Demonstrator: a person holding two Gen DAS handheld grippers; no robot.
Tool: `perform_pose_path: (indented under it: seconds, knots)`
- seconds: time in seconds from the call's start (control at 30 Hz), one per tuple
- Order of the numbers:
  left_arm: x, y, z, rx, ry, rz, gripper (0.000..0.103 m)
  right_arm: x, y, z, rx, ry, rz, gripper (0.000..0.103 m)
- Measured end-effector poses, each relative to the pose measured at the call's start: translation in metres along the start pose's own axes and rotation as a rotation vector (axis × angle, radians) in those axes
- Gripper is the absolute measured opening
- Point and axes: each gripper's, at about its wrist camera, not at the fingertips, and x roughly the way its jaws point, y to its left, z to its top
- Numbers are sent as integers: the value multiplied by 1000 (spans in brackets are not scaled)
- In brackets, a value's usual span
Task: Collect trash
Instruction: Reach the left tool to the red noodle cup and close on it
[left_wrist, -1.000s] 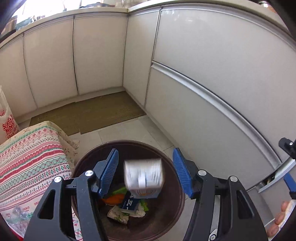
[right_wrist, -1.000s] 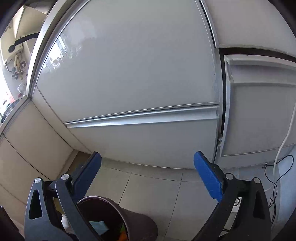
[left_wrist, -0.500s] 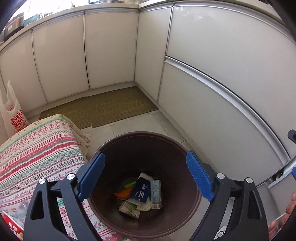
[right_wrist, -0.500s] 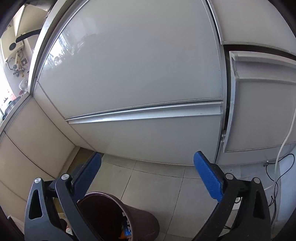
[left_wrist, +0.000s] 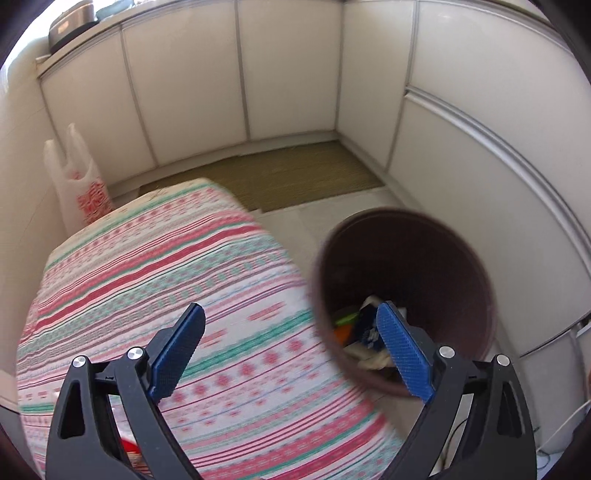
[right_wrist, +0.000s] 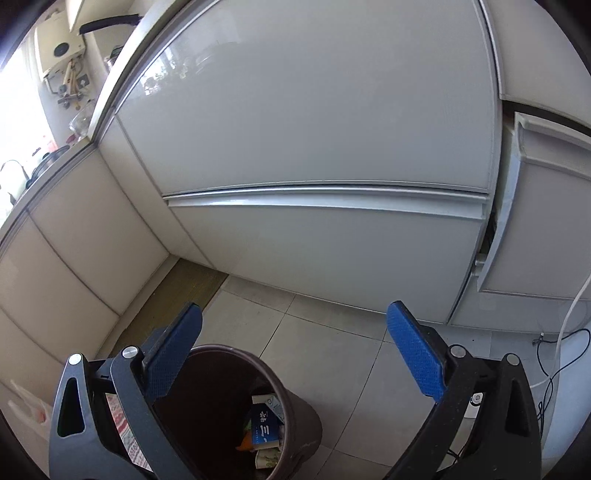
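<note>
Left wrist view: the left tongs (left_wrist: 290, 345) stand wide with nothing between the blue pads; their jaws have just been opening further. They hang over the near edge of a bench covered by a striped red, green and white cloth (left_wrist: 155, 280), which fills the lower left of the picture. The right pad overlaps the rim of the brown bin (left_wrist: 402, 295) in the picture. The bin stands on the tiled floor just beside the cloth's right edge, and the picture is too blurred to tell whether the two touch. Inside the bin lies the trash (left_wrist: 364, 334): a blue carton, something orange and green, and white paper. Beyond the bin a woven mat (left_wrist: 295, 177) lies in the corner where the cabinet fronts (left_wrist: 192, 81) meet. A white plastic bag (left_wrist: 79, 177) with red print hangs at the far left. Open floor shows between mat, bin and the right-hand cabinet run.

Right wrist view: the right tongs (right_wrist: 293, 352) are also wide and empty, held above the bin (right_wrist: 295, 417), whose rim sits low between the jaws. The blue carton (right_wrist: 264, 424) shows inside. Bare floor tiles (right_wrist: 332, 347) stretch from the bin to the foot of the glossy cabinet (right_wrist: 314, 140). At the right a door (right_wrist: 532, 221) stands slightly ajar, and cables (right_wrist: 561, 354) trail on the floor below it.
</note>
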Motion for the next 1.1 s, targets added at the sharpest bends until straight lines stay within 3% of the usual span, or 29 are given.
perform_pose_path:
  seconds: [0.2, 0.3, 0.43, 0.63, 0.73, 0.83, 1.0, 1.1]
  knots:
    - [-7, 76, -10, 42, 178, 110, 91, -13, 49, -24, -147, 31, 78, 96]
    - [-15, 112, -22, 23, 265, 106, 91, -17, 74, -38, -219, 54, 116, 96]
    - [-17, 160, -46, -42, 392, 132, 91, -23, 104, -57, -318, 73, 155, 96]
    - [-15, 212, -71, -216, 462, 93, 91, -34, 133, -82, -429, 86, 194, 96]
    - [-26, 237, -82, -359, 433, 83, 91, -38, 145, -93, -471, 90, 212, 96]
    - [-44, 254, -105, -544, 379, 0, 91, -40, 157, -102, -513, 94, 231, 96]
    - [-52, 281, -185, -1121, 253, -244, 94, -39, 169, -113, -532, 125, 254, 96]
    - [-43, 279, -209, -1248, 168, -294, 94, -40, 173, -118, -539, 144, 276, 96]
